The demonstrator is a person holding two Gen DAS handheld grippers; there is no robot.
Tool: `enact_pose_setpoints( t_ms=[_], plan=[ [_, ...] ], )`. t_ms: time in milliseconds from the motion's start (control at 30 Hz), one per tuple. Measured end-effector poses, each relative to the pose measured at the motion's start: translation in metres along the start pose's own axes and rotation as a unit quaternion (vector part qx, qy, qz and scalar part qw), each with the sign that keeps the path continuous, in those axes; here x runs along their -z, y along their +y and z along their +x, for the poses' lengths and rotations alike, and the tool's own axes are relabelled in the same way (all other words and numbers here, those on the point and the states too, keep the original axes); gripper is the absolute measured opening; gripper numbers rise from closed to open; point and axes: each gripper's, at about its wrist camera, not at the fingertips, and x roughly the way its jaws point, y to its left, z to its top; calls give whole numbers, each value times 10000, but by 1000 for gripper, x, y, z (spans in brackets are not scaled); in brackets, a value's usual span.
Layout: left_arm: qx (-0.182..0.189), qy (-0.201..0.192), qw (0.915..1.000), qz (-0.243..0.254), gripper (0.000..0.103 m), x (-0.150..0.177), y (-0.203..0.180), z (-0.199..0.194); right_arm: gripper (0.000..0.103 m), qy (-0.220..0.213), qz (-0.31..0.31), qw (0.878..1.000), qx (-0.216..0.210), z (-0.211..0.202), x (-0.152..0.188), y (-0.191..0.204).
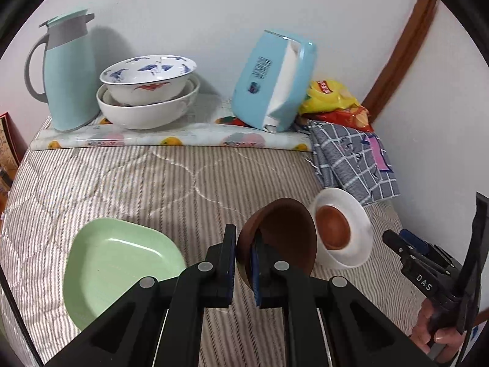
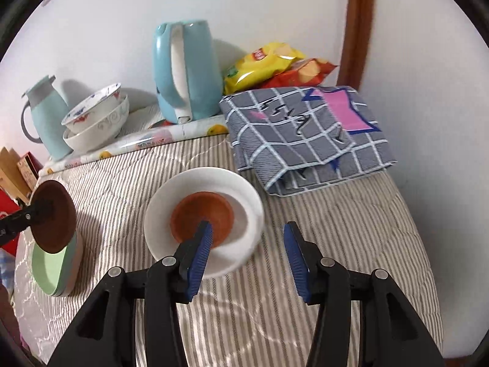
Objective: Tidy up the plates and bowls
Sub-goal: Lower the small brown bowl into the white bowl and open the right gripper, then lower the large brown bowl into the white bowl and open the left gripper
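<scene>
My left gripper (image 1: pixel 244 244) is shut on the rim of a dark brown bowl (image 1: pixel 284 238) and holds it tilted above the striped cover; the bowl also shows in the right wrist view (image 2: pixel 55 215). A green plate (image 1: pixel 116 263) lies to its left, also in the right wrist view (image 2: pixel 52 270). A white bowl (image 2: pixel 241 195) with a small brown bowl (image 2: pixel 203 214) inside sits on the cover; both show in the left wrist view, white (image 1: pixel 357 223), brown (image 1: pixel 331 227). My right gripper (image 2: pixel 247 238) is open and empty, just in front of the white bowl.
At the back stand a mint jug (image 1: pixel 68 73), stacked white bowls (image 1: pixel 146 101), a blue kettle (image 2: pixel 186 70) and snack bags (image 2: pixel 275 64) by the wall. A folded checked cloth (image 2: pixel 305 134) lies at the right. A brown door frame (image 2: pixel 357 24) rises behind.
</scene>
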Motion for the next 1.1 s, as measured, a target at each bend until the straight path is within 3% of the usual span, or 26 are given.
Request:
enact_pose_setpoints(
  t_ms=[567,1100],
  plan=[
    [161,202,9988,428,9,9,-78,22,51,-250,472,9983,223,-40,32,-66],
    [111,440,9983,366,9,-2,-103,74,51,-274,744,9966,229,-40,35,-94]
  ],
)
